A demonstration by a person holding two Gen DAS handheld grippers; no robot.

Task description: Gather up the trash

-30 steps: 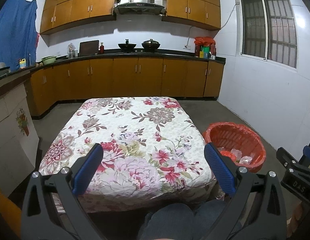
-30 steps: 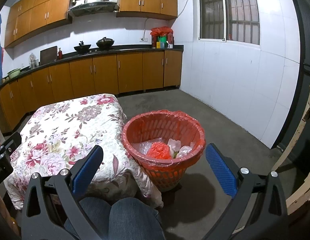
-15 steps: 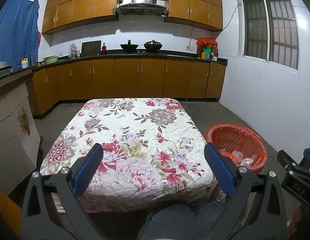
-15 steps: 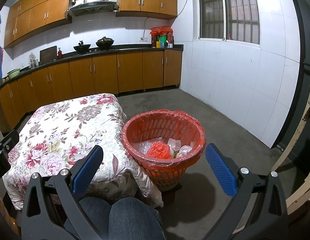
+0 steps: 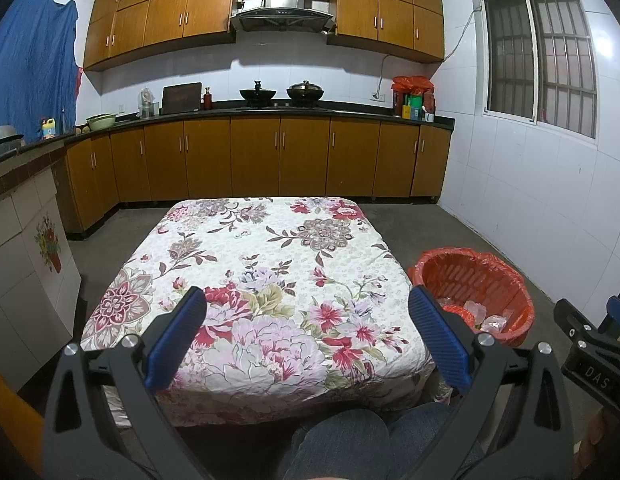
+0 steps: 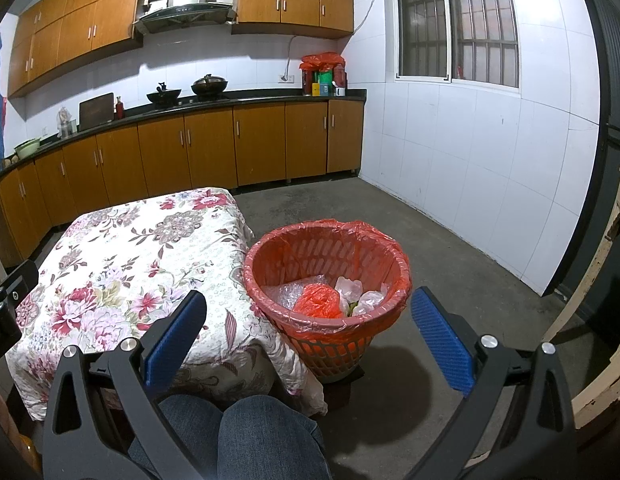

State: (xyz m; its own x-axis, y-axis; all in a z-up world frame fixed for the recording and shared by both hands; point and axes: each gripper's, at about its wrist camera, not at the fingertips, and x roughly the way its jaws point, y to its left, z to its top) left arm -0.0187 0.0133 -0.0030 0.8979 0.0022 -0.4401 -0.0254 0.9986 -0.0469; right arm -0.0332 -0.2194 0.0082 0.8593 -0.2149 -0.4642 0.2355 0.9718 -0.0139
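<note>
Holding Two Wide Grippers Over One Table and One Bin

Pointing forward over the flowered tablecloth (image 5: pixel 270 272), the left gripper (image 5: pixel 306 328) has its two blue-padded fingers (image 5: pixel 178 334) spread wide, with nothing between them. The right gripper (image 6: pixel 310 332) is spread just as wide and grips nothing; its two fingers frame the single orange basket (image 6: pixel 329 344), which stands on the concrete floor (image 6: pixel 449 264) touching the hanging edge of the cloth at the table's right side. A red plastic liner (image 6: pixel 365 232) is folded over the basket's rim. Inside lie one crumpled red bag (image 6: pixel 317 300), one sheet of bubble wrap (image 6: pixel 290 292) and about three clear or whitish plastic scraps (image 6: pixel 357 292). On the cloth itself only one tiny pale speck (image 5: pixel 242 234) shows near the far middle; what it is cannot be told. The person's two denim-clad knees (image 6: pixel 246 432) sit below the grippers. Across the room, two dark woks (image 5: pixel 282 92) rest on the counter (image 5: pixel 349 111), under one range hood (image 5: pixel 284 12).
</note>
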